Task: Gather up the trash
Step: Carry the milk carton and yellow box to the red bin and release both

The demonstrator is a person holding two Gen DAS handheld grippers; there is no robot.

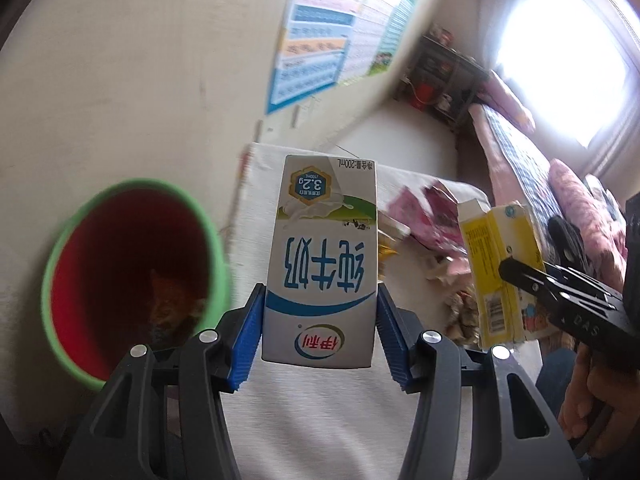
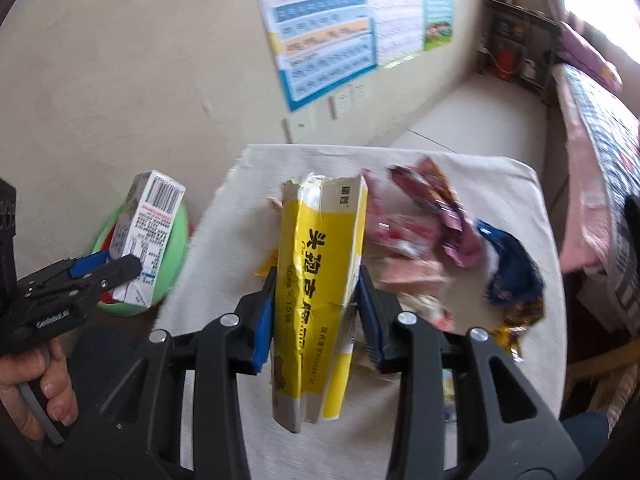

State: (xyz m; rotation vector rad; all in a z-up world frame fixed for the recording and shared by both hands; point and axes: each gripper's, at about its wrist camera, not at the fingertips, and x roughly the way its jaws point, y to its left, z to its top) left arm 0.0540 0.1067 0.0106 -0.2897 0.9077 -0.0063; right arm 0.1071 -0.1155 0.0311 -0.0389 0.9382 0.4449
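Note:
My left gripper [image 1: 320, 332] is shut on a white and blue milk carton [image 1: 322, 256], held upside down above the table's left side. The carton also shows in the right wrist view [image 2: 146, 236], over the bin. A red bin with a green rim [image 1: 132, 280] stands on the floor to the left, with some trash inside; it also shows in the right wrist view [image 2: 176, 248]. My right gripper [image 2: 318, 312] is shut on a torn yellow medicine box [image 2: 320, 292], held above the table. That box also shows in the left wrist view [image 1: 500, 272].
A small table with a white cloth [image 2: 500, 184] carries several wrappers: pink and red ones [image 2: 424, 208], a blue one [image 2: 508, 264], a gold one [image 2: 516, 320]. A wall with posters [image 2: 332, 28] is behind. A bed [image 2: 600, 152] lies on the right.

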